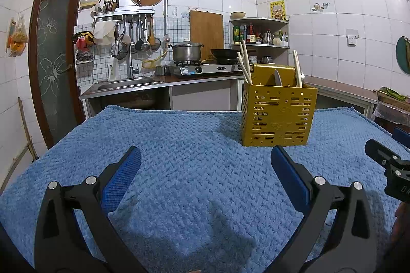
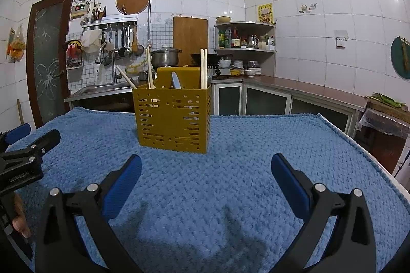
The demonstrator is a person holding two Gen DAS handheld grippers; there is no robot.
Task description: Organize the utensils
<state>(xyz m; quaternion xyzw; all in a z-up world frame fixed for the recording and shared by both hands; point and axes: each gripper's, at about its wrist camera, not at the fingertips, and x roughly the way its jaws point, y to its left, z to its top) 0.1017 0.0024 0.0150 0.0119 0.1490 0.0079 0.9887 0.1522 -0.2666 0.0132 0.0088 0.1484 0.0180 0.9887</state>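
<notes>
Yellow utensil caddy [image 2: 174, 116] upright at far side of blue towel [image 2: 230, 183], containing chopsticks [image 2: 203, 68]; left gripper [image 1: 205, 170] and right gripper [image 2: 206, 177] both wide open, holding nothing.

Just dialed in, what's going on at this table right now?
Both grippers, left gripper and right gripper, hover open and empty over the blue towel. The yellow utensil holder stands upright on it, already holding chopsticks and what looks like a spoon. No loose utensils show on the towel.
</notes>
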